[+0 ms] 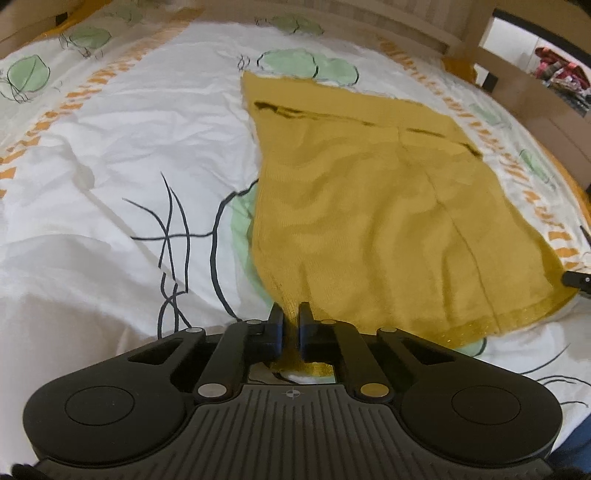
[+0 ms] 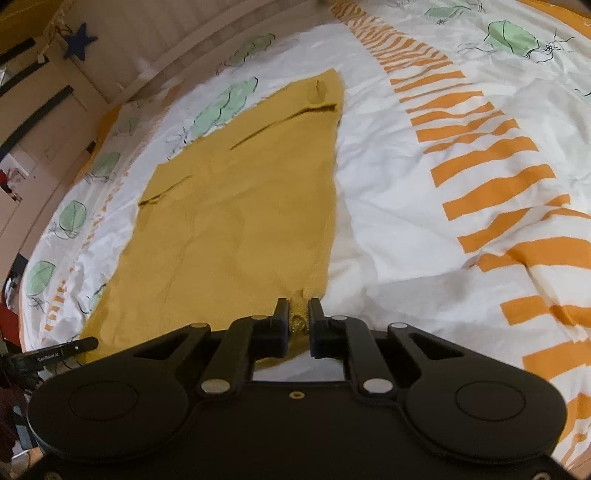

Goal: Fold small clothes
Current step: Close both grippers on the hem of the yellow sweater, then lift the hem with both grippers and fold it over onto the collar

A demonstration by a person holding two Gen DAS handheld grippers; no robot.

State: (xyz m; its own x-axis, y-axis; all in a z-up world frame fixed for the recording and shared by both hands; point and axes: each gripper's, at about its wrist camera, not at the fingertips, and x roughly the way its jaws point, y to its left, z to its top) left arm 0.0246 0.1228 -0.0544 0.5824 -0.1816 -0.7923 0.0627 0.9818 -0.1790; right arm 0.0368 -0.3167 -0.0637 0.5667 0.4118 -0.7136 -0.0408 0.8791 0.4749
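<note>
The left gripper (image 1: 290,314) was clamped on the near left corner of a mustard-yellow knitted garment (image 1: 373,206), its jaws nearly together with a pinch of the cloth bunched between them. The right gripper (image 2: 298,314) was likewise closed on the near right corner, where the hem's coarser, slightly glittery edge showed between its jaws. Both grips sat on the same near hem, one at each end, so neither hand was nearer than the other.

From the grippers the garment ran straight away across the bed, its long axis pointing toward the far headboard (image 1: 369,22), narrowing toward the far end, where dark slits or creases crossed it. It lay mostly flat, with soft ripples and a seam running lengthwise. By that layout, the coming fold would likely carry the near hem forward along this axis toward the far end.

Under it lay a crumpled white duvet (image 2: 399,206), thin and smooth, printed with orange stripes, pale green leaves and thin black lines.
</note>
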